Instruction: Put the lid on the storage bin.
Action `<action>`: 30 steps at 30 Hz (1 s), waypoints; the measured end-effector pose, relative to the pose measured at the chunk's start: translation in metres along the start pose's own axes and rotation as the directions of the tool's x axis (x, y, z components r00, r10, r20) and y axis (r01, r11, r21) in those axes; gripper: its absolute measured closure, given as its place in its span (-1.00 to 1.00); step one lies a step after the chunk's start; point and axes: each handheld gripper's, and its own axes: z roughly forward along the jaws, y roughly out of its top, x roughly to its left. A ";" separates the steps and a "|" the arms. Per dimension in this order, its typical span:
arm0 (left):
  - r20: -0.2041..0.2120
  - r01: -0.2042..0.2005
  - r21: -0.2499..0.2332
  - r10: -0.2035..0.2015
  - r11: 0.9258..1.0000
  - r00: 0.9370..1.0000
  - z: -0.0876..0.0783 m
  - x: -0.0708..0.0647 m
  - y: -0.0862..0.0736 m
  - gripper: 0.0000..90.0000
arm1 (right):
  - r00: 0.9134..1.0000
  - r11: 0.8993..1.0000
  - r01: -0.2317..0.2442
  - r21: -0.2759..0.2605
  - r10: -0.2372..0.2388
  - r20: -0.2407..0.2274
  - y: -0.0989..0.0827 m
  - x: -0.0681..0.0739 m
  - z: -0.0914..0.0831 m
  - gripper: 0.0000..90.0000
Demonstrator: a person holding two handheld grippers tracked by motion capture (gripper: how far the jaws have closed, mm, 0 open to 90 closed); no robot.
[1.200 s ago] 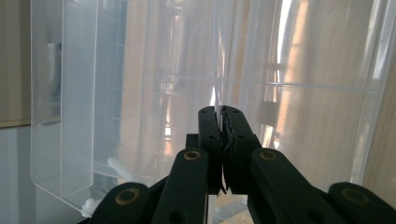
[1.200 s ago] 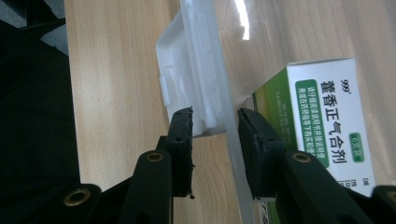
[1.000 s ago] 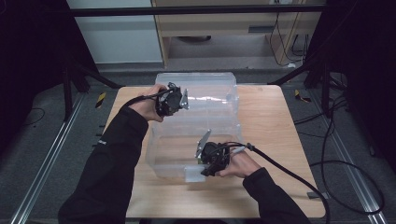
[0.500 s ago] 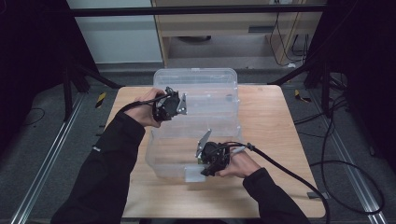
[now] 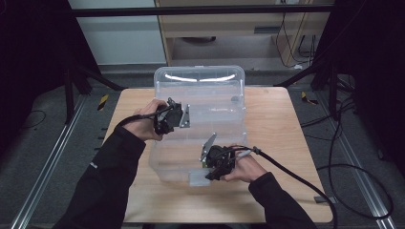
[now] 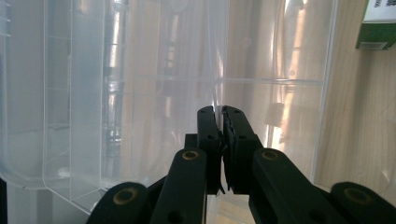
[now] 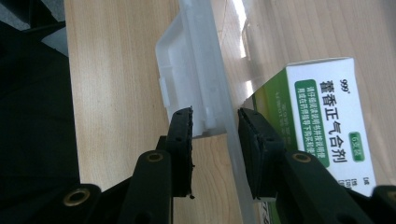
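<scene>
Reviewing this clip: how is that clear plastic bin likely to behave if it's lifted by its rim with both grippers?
The clear plastic bin looks thin-walled and holds little besides a green and white box, so it is probably light for its size. The left gripper pinches a thin wall, which may flex. Its glossy surface could slip; the right gripper straddles the handle, likely a steadier hold.

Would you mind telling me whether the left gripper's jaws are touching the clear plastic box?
Touching: the left gripper view shows the left gripper shut on the clear plastic box's thin wall.
</scene>
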 end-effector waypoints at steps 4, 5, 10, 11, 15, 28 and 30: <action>-0.002 0.001 -0.001 -0.001 1.000 1.000 -0.004 -0.008 -0.001 0.90 | 1.000 1.000 0.003 -0.001 -0.003 0.002 0.000 0.000 0.000 0.48; -0.006 -0.011 -0.001 0.011 1.000 1.000 -0.004 -0.008 -0.001 0.90 | 1.000 1.000 0.005 0.000 -0.005 0.002 0.000 0.000 0.000 0.48; -0.016 -0.008 -0.005 0.008 1.000 1.000 -0.007 -0.016 -0.001 0.89 | 1.000 1.000 0.016 -0.009 -0.016 0.009 -0.001 0.001 0.000 0.47; -0.017 -0.006 -0.007 0.006 1.000 1.000 -0.008 -0.019 -0.002 0.89 | 1.000 1.000 0.015 -0.010 -0.015 0.010 -0.001 0.001 0.000 0.47; -0.014 0.002 -0.003 -0.002 1.000 1.000 -0.009 -0.024 -0.002 0.88 | 1.000 1.000 0.023 -0.017 -0.023 0.012 -0.002 0.002 -0.001 0.46; -0.014 0.009 -0.025 -0.009 1.000 1.000 -0.011 -0.036 -0.006 0.87 | 0.999 0.999 0.038 -0.037 -0.037 0.020 -0.004 0.003 -0.001 0.45; -0.015 0.006 -0.025 -0.006 1.000 1.000 -0.011 -0.038 -0.006 0.86 | 0.999 0.999 0.039 -0.036 -0.038 0.025 -0.005 0.003 -0.001 0.45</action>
